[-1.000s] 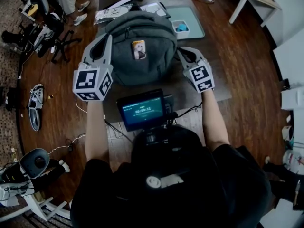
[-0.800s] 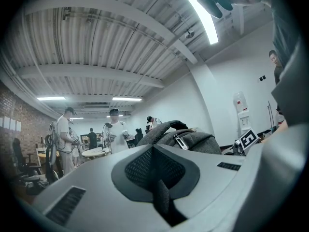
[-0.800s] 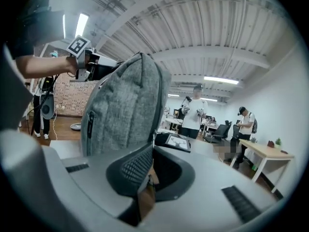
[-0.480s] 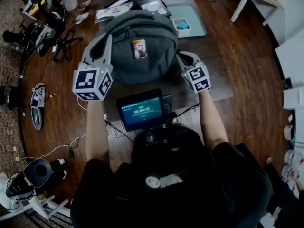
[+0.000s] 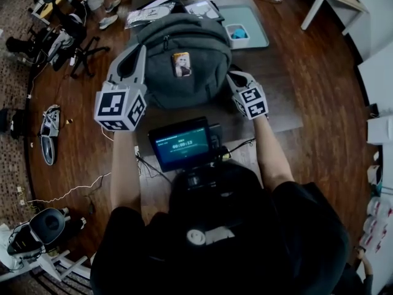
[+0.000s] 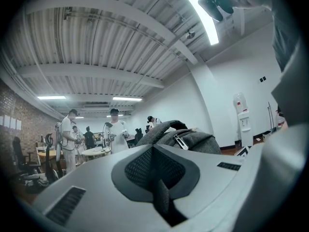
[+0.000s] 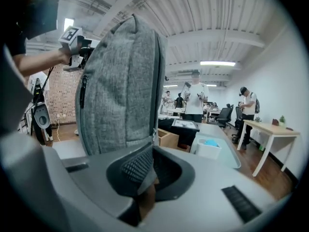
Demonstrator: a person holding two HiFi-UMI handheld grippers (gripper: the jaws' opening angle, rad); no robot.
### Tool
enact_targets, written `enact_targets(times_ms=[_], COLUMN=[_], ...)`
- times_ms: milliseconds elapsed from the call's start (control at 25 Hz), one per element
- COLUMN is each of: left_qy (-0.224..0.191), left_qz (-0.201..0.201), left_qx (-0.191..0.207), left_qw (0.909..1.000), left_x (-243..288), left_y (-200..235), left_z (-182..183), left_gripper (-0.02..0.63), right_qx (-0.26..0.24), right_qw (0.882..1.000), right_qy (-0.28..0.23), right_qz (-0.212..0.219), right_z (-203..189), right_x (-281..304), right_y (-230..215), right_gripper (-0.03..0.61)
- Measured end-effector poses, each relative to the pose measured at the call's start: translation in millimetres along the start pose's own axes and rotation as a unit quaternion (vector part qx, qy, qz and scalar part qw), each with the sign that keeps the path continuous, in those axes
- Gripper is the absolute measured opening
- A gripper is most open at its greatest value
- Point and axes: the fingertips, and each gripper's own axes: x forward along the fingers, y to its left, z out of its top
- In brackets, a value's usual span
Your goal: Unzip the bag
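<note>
Grey fabric backpack (image 5: 184,60) looked soft and floppy; right gripper (image 5: 233,80) at four o'clock pinched its zipper pull (image 7: 145,183); left gripper (image 5: 140,54) pressed together.

Grey bag (image 5: 184,72) upright mid-desk (image 5: 279,109). L tool (image 5: 140,51) at its left side, R tool (image 5: 232,78) at its right edge, lower down. Teal tray (image 5: 256,39) w/ white box (image 5: 236,34) behind. Screen (image 5: 181,143) in front.

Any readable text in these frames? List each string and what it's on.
"00:00:13", as far as I can tell: screen in the head view; its other lines are too small.
Card on the backpack: print too blurred to read.
Papers behind the backpack: too small.
</note>
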Motion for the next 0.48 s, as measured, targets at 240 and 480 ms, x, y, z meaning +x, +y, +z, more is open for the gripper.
enact_targets(times_ms=[240,480], left_qy=[-0.001,-0.009], left_qz=[0.001,0.000], left_qx=[0.002,0.010], left_qw=[1.0000,0.9999], left_x=[-0.5,-2.5], left_y=[0.3,1.4], left_z=[0.3,-2.6], left_gripper=[-0.002,-0.002], right_qx=[-0.023,-0.046], right_qw=[1.000,0.996], right_qy=[0.011,-0.041], right_qz=[-0.002,0.058], right_z=[5.7,60.0], right_x=[-7.6,-46.5], right_y=[-5.0,0.8], right_gripper=[0.032,0.142])
